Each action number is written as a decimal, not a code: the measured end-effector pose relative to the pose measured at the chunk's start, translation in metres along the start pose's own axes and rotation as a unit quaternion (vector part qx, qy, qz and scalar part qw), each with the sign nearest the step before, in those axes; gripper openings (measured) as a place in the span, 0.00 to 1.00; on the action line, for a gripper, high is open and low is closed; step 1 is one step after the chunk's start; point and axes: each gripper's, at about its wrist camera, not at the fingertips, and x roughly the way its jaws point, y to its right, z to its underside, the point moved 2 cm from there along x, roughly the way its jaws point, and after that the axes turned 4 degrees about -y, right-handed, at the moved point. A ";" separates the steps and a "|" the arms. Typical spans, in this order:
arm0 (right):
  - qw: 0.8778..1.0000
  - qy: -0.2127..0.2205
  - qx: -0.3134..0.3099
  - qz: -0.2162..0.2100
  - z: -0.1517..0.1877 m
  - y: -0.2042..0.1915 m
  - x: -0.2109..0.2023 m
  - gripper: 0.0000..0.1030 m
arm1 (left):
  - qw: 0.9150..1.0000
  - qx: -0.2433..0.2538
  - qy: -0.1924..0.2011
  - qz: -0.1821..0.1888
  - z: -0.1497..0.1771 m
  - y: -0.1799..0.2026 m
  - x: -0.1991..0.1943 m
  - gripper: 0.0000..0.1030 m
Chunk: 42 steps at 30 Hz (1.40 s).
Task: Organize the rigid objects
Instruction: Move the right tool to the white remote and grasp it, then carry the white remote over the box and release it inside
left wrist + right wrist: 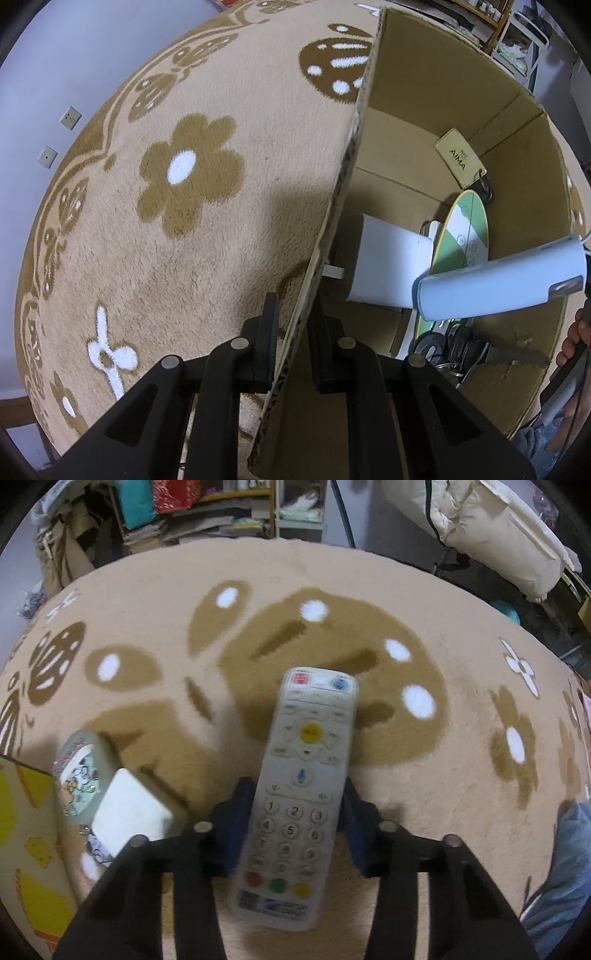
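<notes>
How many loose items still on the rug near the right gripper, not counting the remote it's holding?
2 visible. A printed tin lies on the rug, left of the right gripper; a white box sits against it, nearer the camera. The remote or the frame edge may hide others.

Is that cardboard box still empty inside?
No, the cardboard box already holds several things, among them a tan AIMA card, a green oval item and a white block.

Beige rug (pixel 461 738) with brown flowers; white remote (pixel 299 775).
</notes>
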 end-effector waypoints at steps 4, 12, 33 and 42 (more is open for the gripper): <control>0.998 0.007 -0.006 -0.065 0.007 -0.016 -0.009 0.43 | 1.000 0.000 -0.004 -0.003 0.000 0.000 0.003 0.13; 0.993 0.050 -0.037 -0.098 0.002 -0.036 -0.045 0.43 | 1.000 0.000 -0.004 -0.002 -0.001 0.000 0.002 0.13; 0.940 0.125 -0.122 -0.292 0.016 -0.114 -0.143 0.43 | 1.000 0.001 -0.003 -0.005 0.000 0.002 0.002 0.13; 0.922 0.122 -0.143 -0.339 0.027 -0.127 -0.142 0.43 | 1.000 0.000 -0.003 -0.002 0.000 0.001 0.001 0.13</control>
